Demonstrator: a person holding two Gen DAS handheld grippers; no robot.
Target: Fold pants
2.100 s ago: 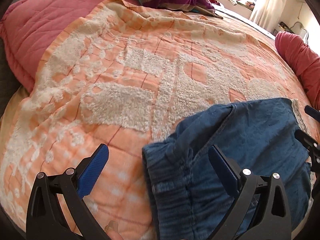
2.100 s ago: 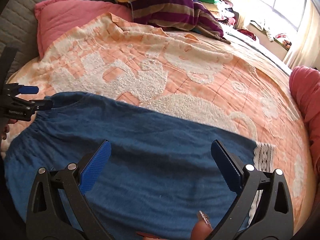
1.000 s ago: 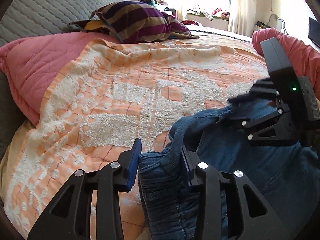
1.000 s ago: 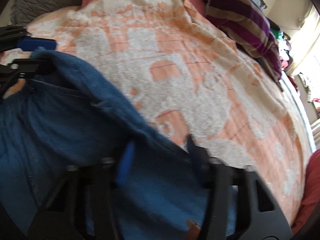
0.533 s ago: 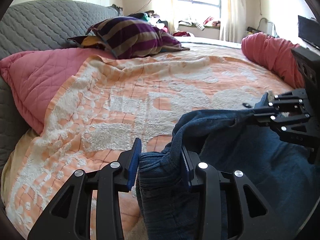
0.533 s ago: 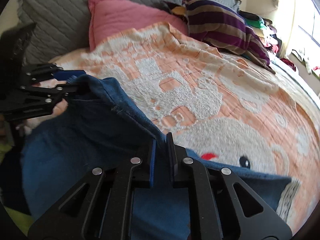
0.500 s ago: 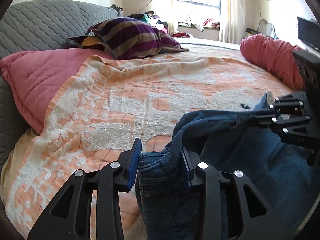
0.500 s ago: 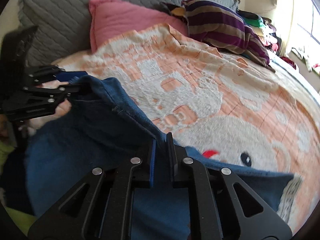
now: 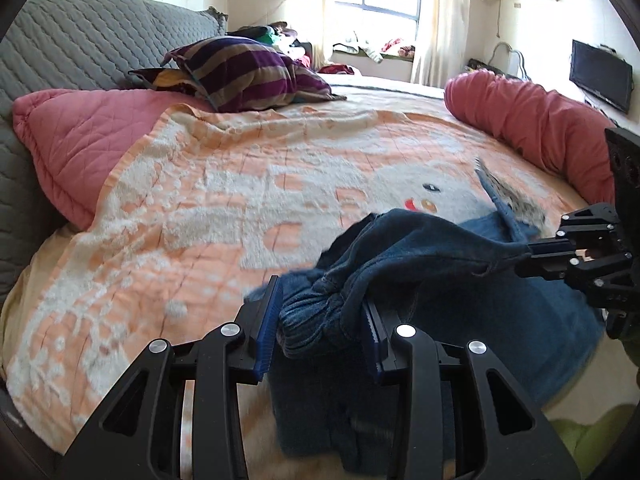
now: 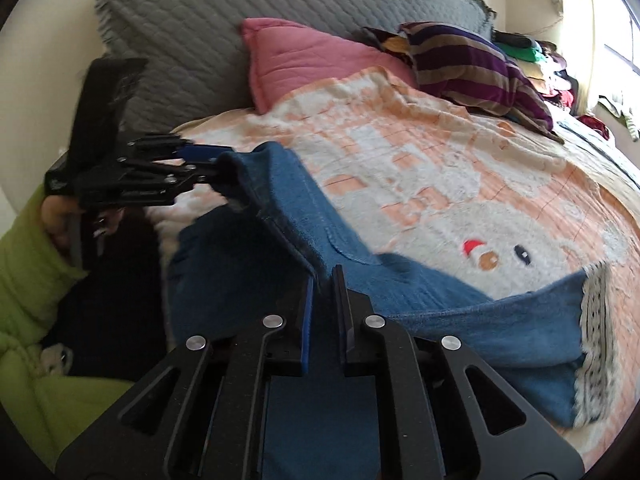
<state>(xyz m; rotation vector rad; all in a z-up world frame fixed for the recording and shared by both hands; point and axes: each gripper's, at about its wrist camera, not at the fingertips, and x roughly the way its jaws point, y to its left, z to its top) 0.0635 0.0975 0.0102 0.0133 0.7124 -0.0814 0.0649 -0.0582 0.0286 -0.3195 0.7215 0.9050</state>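
Observation:
Blue denim pants [image 9: 436, 252] hang lifted off the orange and white blanket [image 9: 224, 196], held taut between both grippers. My left gripper [image 9: 320, 316] is shut on the bunched waistband, which fills the gap between its blue pads. My right gripper [image 10: 323, 292] is shut on the thin top edge of the pants [image 10: 304, 208]. In the right wrist view the left gripper [image 10: 208, 164] holds the far corner at the left. In the left wrist view the right gripper [image 9: 528, 258] pinches the edge at the right. A patterned hem [image 10: 596, 332] trails at the right.
A pink quilted pillow [image 9: 84, 144] and a striped purple pillow [image 9: 248, 72] lie near the grey headboard [image 9: 92, 44]. A red rolled bolster [image 9: 532, 128] lies along the far right. A lime green sleeve [image 10: 28, 264] is at the left edge.
Both grippers have risen and drawn back with the pants, so the cloth now hangs off the blanket. The right gripper went from open over the cloth to shut on its edge.

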